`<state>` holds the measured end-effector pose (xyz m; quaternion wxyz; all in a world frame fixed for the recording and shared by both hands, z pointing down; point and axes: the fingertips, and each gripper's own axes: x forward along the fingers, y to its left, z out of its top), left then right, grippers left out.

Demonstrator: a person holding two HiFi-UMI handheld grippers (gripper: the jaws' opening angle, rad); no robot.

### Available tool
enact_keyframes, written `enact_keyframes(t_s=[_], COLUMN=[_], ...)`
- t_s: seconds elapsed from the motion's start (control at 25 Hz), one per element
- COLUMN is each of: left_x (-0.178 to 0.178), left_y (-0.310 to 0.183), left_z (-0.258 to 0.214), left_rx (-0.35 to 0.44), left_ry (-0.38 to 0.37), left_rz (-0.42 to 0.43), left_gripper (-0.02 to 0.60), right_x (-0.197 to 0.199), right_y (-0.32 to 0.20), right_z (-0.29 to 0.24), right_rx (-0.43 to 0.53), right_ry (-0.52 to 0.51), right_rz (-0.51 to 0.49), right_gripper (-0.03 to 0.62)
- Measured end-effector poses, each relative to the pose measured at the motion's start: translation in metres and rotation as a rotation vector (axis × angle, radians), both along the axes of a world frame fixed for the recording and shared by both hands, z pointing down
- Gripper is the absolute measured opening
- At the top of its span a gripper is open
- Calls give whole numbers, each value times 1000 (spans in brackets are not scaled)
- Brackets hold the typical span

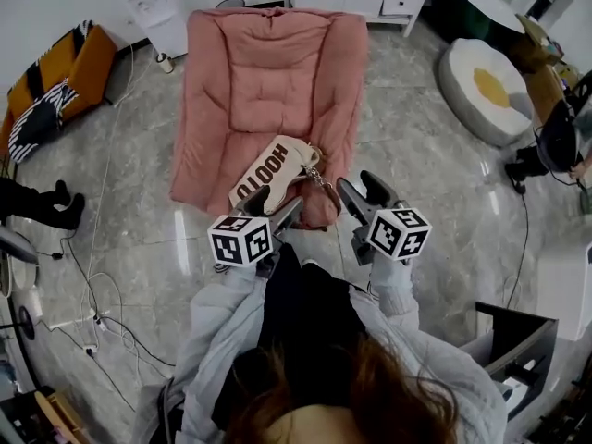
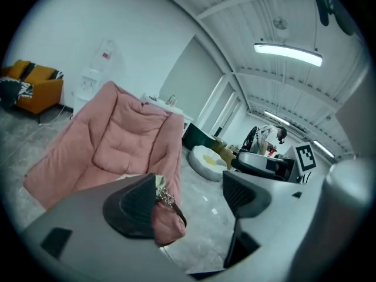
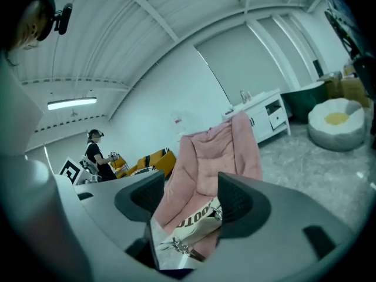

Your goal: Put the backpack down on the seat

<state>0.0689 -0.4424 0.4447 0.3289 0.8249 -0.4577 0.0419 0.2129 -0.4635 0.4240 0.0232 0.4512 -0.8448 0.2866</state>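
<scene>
Found backpack [image 1: 271,169] lying flat across front edge of pink seat [image 1: 268,72], lettered cream face up. Noted its pink lower end and chain [image 1: 314,176] overhanging seat's front edge, toward floor [image 1: 139,155].

Read left gripper [image 1: 275,206] as jaws apart with nothing between them. Saw bag's pink end just beside one pad [image 2: 138,207]; could not resolve contact.

Read right gripper [image 1: 363,191] as likewise spread and empty, with bag visible beyond the gap.

Logged both tongs hovering just in front of seat, near the bag, probably so weight rests on seat alone. Judged placement essentially made. Flagged overhanging end as slip risk.
</scene>
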Motion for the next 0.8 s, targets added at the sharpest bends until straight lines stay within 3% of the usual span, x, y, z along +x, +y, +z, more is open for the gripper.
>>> enact_keyframes(t_s=[0.28, 0.32, 0.4, 0.44, 0.48, 0.56, 0.8], left_x=[-16, -18, -22, -22, -22, -22, -21], left_y=[-8, -9, -8, -8, -6, -4, 4], left_z=[-66, -73, -84, -89, -93, -98, -87], left_rx=[300, 331, 389, 412, 431, 451, 419], left_ry=[-132, -147, -163, -163, -154, -127, -134], left_rz=[-21, -30, -55, -63, -68, -76, -91], left_gripper=[371, 331, 168, 138, 105, 41, 15], right_x=[1, 3, 6, 7, 8, 8, 12], right_y=[4, 4, 4, 5, 7, 13, 19], right_z=[-39, -43, -50, -54, -57, -62, -51], right_rx=[153, 167, 196, 213, 233, 272, 278], right_ry=[30, 33, 49, 59, 69, 83, 191], right_rz=[17, 25, 36, 38, 35, 24, 17], right_gripper=[150, 136, 74, 44, 8, 8, 8])
